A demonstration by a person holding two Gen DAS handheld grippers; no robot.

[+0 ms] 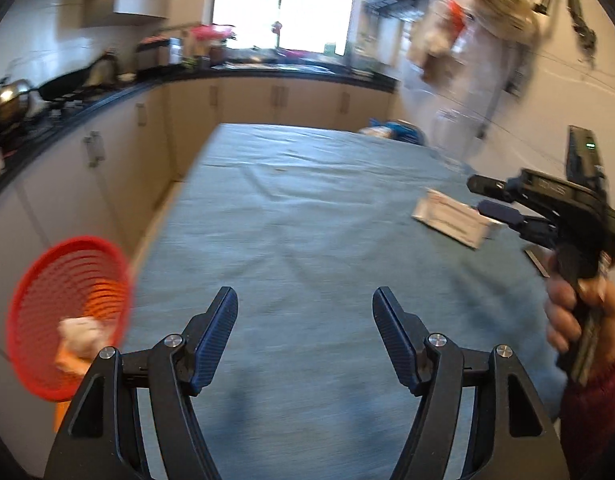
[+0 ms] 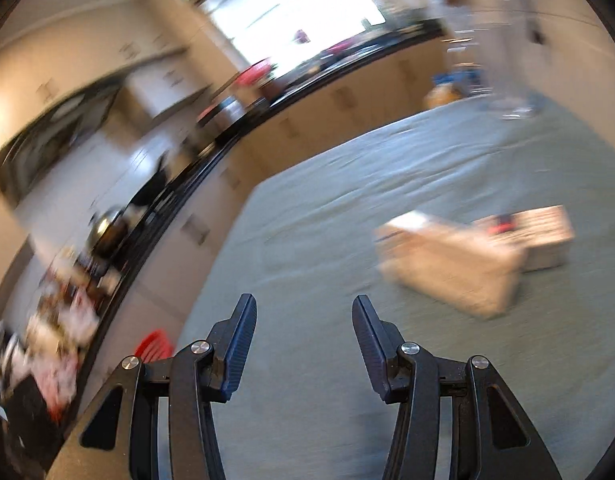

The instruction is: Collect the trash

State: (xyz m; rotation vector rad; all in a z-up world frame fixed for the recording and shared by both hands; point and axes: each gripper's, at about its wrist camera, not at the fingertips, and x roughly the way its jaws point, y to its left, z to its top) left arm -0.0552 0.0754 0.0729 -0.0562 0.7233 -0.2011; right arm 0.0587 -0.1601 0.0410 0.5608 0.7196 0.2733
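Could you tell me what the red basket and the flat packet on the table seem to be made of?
The red basket looks like moulded plastic: a uniform bright colour and an open slotted mesh wall. The flat packet looks like thin card or paper with a matt pale face and printed lines; blur leaves that open.

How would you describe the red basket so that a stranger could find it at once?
Start at the big table under the blue-green cloth. Go to its left edge, on the side facing the kitchen cabinets. There sits the round red basket with a slatted wall and crumpled paper inside; nothing else near it is bright red.
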